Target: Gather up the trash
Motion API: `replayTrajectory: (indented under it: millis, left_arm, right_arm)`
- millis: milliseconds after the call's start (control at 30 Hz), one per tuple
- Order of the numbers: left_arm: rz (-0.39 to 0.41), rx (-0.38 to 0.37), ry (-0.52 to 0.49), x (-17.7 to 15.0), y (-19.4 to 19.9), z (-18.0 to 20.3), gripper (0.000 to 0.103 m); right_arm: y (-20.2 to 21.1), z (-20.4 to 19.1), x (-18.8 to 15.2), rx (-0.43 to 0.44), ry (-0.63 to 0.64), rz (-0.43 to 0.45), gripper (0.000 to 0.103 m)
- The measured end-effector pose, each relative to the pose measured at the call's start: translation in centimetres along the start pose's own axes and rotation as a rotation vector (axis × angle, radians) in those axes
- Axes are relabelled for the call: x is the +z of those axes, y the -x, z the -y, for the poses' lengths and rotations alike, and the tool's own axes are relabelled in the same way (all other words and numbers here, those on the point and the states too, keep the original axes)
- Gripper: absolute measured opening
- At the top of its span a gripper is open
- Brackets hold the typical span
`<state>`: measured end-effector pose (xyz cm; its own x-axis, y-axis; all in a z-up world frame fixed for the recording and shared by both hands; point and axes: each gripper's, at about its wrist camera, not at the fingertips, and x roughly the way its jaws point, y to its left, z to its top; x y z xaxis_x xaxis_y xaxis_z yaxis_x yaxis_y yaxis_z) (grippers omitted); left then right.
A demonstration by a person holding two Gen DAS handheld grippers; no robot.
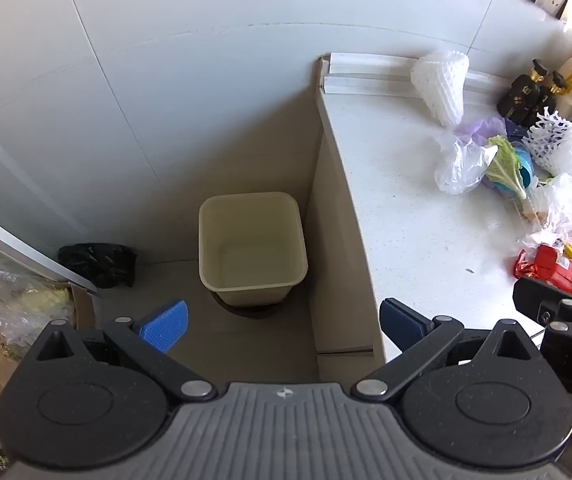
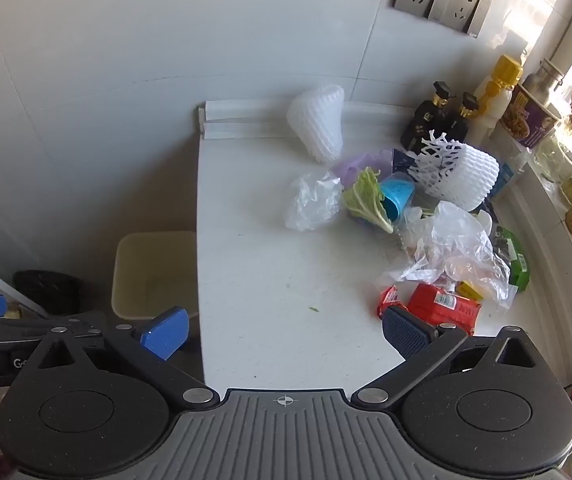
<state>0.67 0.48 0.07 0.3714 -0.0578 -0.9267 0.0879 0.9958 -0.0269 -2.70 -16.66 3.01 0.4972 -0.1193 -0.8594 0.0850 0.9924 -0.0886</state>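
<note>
A cream square bin [image 1: 252, 246] stands empty on the floor beside the white counter [image 1: 397, 216]. My left gripper [image 1: 284, 326] hangs above the bin, open, with nothing between its blue pads. My right gripper [image 2: 286, 334] is open over the counter's [image 2: 270, 264] front part, also holding nothing. Trash lies heaped on the counter's right side: clear plastic bags [image 2: 453, 248], a red wrapper [image 2: 441, 304], a cabbage leaf [image 2: 365, 200], a blue cup [image 2: 395, 198], and white foam fruit nets [image 2: 459, 176]. The bin [image 2: 152, 276] shows left of the counter in the right wrist view.
A black bag [image 1: 98, 262] lies on the floor left of the bin. Dark bottles [image 2: 437, 120] and jars line the back right by the window. A cardboard box with plastic [image 1: 18, 312] sits at far left. Wall sockets [image 2: 441, 0] are above.
</note>
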Motion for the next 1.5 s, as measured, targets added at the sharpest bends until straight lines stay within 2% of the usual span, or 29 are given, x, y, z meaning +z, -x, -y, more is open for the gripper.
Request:
replayTrajectory:
  millis: [1500]
  left_arm:
    - [-0.003, 0.001, 0.024, 0.11, -0.49, -0.21, 0.102]
  right_arm:
    - [-0.44, 0.09, 0.80, -0.003, -0.001, -0.020, 0.103]
